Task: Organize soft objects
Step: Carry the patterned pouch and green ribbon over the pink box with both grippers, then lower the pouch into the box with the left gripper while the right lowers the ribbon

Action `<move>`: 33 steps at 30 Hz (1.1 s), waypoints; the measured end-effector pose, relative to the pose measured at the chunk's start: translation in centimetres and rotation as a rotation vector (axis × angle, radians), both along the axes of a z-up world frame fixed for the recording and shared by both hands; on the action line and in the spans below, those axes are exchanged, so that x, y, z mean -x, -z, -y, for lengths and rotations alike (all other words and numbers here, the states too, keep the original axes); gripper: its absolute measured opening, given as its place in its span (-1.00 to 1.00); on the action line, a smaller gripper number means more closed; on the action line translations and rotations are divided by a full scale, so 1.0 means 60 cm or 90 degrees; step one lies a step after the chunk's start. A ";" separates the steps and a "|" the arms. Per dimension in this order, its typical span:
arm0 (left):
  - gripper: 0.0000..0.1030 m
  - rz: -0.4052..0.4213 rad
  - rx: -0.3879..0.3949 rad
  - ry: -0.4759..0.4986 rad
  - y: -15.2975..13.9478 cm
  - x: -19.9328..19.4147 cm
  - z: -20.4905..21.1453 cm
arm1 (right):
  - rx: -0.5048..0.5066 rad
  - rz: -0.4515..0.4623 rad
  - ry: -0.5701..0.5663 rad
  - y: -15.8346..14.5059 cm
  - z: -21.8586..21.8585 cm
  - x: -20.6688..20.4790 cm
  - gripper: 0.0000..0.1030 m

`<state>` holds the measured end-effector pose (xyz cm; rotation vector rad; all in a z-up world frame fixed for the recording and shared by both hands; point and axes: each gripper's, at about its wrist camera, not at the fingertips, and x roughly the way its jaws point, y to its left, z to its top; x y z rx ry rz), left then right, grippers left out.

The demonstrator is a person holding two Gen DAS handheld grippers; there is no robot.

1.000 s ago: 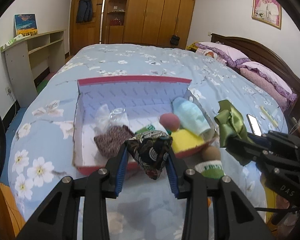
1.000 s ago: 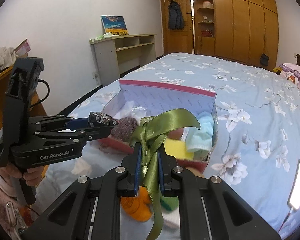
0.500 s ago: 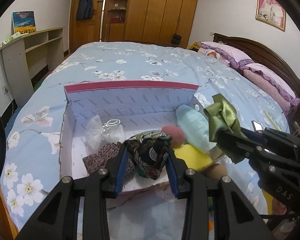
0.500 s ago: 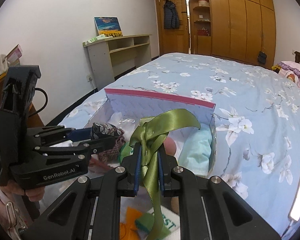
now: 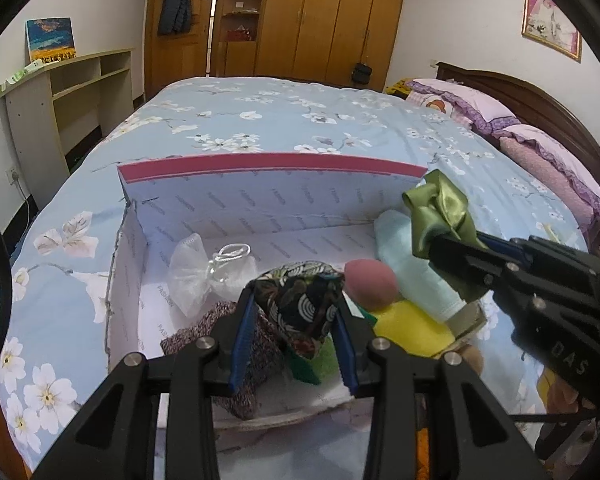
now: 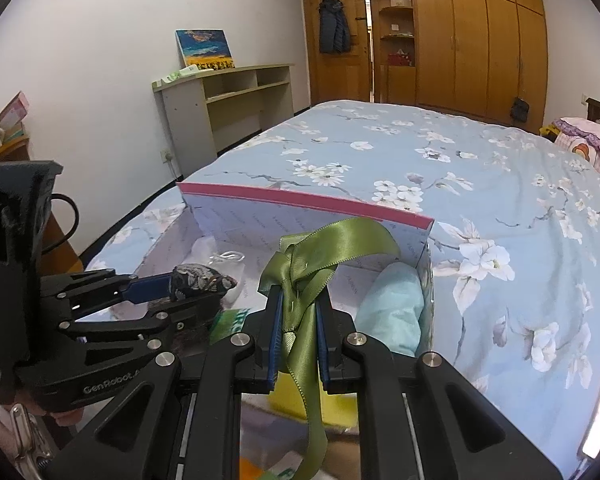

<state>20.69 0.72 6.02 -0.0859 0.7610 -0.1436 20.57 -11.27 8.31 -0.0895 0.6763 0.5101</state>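
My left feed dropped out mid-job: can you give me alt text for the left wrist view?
The left gripper is shut on a dark patterned pouch, held over the near edge of an open box on a floral bed. The box holds a white mesh bag, a pink sponge and a light blue cloth; at right, the right gripper holds a green ribbon.

L gripper (image 5: 296,312) clamps dark patterned pouch (image 5: 300,300) over pink-rimmed box (image 5: 268,200) w/ mesh bag (image 5: 204,276), pink sponge (image 5: 370,286), yellow sponge (image 5: 410,326), teal cloth (image 5: 412,264) inside; R gripper (image 5: 444,240) pinches green ribbon (image 5: 438,212) at box's right.
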 end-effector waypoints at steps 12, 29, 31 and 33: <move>-0.26 -0.019 -0.004 -0.012 0.030 -0.022 -0.005 | 0.004 -0.037 0.020 0.036 0.001 -0.062 -0.70; -0.23 -0.040 -0.004 -0.021 0.051 -0.034 -0.008 | -0.001 -0.075 0.049 0.078 0.011 -0.098 -0.51; -0.21 -0.042 -0.005 -0.022 0.051 -0.034 -0.009 | -0.002 -0.075 0.052 0.078 0.012 -0.098 -0.46; -0.16 -0.044 -0.006 -0.024 0.051 -0.035 -0.008 | -0.003 -0.074 0.055 0.077 0.012 -0.097 -0.40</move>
